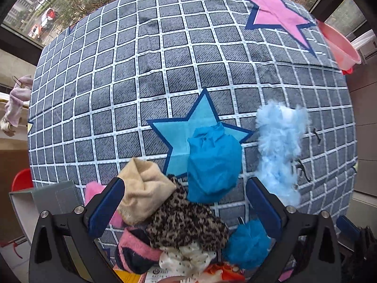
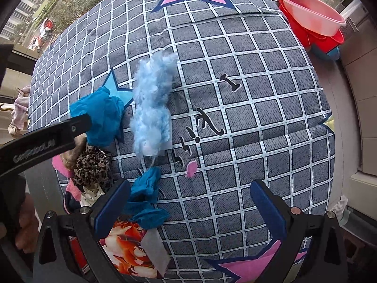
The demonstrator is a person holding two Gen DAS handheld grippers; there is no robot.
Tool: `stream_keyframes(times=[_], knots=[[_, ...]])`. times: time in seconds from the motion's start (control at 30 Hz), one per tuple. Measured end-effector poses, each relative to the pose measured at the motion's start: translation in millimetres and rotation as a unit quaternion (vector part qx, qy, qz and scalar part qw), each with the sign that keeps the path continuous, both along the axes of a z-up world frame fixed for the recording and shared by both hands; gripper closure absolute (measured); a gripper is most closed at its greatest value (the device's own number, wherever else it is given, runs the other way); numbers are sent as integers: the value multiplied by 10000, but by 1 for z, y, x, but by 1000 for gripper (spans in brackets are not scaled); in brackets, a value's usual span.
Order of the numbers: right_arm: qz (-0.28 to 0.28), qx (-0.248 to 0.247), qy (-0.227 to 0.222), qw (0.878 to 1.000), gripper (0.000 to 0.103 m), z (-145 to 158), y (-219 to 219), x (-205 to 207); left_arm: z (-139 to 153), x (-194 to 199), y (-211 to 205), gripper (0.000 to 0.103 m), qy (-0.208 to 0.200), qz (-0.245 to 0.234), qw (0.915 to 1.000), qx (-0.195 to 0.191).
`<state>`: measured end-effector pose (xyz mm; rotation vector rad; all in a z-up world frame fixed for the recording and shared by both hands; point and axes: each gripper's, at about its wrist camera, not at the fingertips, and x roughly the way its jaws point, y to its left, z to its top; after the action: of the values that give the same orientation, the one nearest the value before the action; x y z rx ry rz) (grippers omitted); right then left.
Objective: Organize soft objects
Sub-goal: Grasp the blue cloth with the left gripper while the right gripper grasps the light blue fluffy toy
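Lying between gripper (image 1: pixel 186 202) fingers: leopard-print cloth (image 1: pixel 186 221)

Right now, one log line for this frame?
left gripper: open above sock pile | right gripper: open, empty | fluffy blue piece: apart on bedspread

Soft items piled at the left edge of a grid-patterned bed cover (image 2: pixel 247 108), seen past the right gripper (image 2: pixel 188 202).

The right gripper's blue-padded fingers (image 2: pixel 113 205) stand wide apart and hold nothing; a crumpled teal cloth (image 2: pixel 146 202) lies just beside the left finger. A fluffy light-blue piece (image 2: pixel 153 106) lies stretched toward the cover's middle, apart from the gripper. Left of it sits another teal cloth (image 2: pixel 101 115), with a leopard-print piece (image 2: pixel 94 165) below it and a pink-and-navy sock (image 2: pixel 69 195) near the cover's left edge. The left gripper (image 2: pixel 47 139) reaches in from the left over this pile. A pink basin (image 2: pixel 311 11) sits stacked in a red one (image 2: pixel 325 40) beyond the far right corner.
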<state>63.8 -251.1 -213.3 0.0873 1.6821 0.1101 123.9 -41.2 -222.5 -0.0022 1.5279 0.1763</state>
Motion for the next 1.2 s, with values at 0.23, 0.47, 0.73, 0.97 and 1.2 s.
stream_keyframes(times=[0.23,0.47,0.73,0.97,1.2], knots=[[2,20,-41,10000,1,-14,7,8,-28,27,23,0,-13,-38,9996,291],[288,-51,-146,9995,1,-37,33,27,-24,54,45,0,-1,-10,9997,250],[569,-146,-258,9979,1,-49,44,35,-64,59,33,0,257,-5,9993,-282],[649,-78,-351,9972,1,-54,50,39,-90,40,18,1,399,-111,9972,-621],[801,114,-272,9963,46,-65,62,45,-94,18,-3,27,406,-212,9937,-1026]])
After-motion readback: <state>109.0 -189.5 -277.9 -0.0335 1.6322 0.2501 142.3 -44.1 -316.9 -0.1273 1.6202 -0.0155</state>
